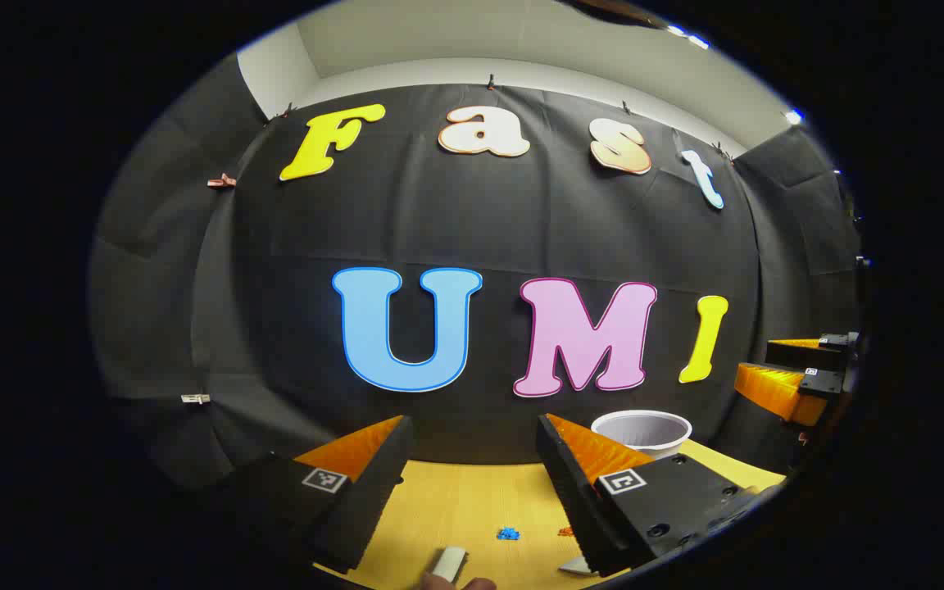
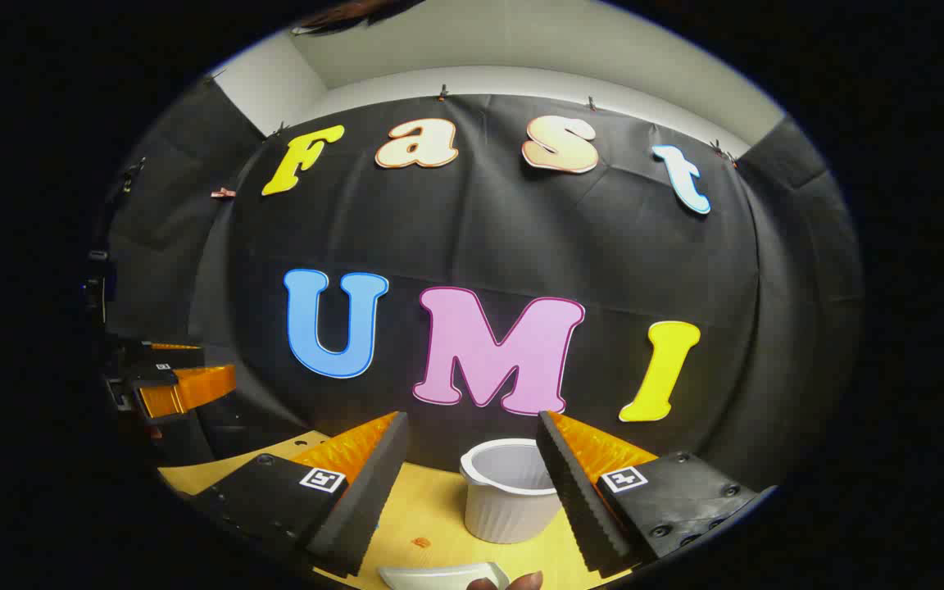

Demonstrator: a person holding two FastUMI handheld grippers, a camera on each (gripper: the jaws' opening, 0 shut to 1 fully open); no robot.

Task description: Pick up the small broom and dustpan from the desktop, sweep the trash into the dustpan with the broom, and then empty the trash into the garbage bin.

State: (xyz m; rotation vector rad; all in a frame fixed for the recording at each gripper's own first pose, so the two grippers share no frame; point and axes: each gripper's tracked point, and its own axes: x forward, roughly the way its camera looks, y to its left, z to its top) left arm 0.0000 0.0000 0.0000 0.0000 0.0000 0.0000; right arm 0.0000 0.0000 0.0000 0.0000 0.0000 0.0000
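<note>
Grippers, both held apart and empty above table [image 1: 456,500]: left gripper [image 1: 472,459], right gripper [image 2: 472,459]. We note trash [image 1: 508,534] on table, garbage bin [image 2: 509,500] near, ready for emptying.

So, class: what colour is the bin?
White, ribbed bin; clearest in the right gripper view.

Between the wide-apart fingers of the left gripper [image 1: 476,467], the yellow wooden bench [image 1: 456,500] lies bare up to the black cloth wall, with small blue scraps [image 1: 508,533] low in the gap. A white ribbed plastic cup [image 2: 513,500] stands ahead of the right gripper [image 2: 472,467], near the wall, blocking the path between its parted fingers.
</note>
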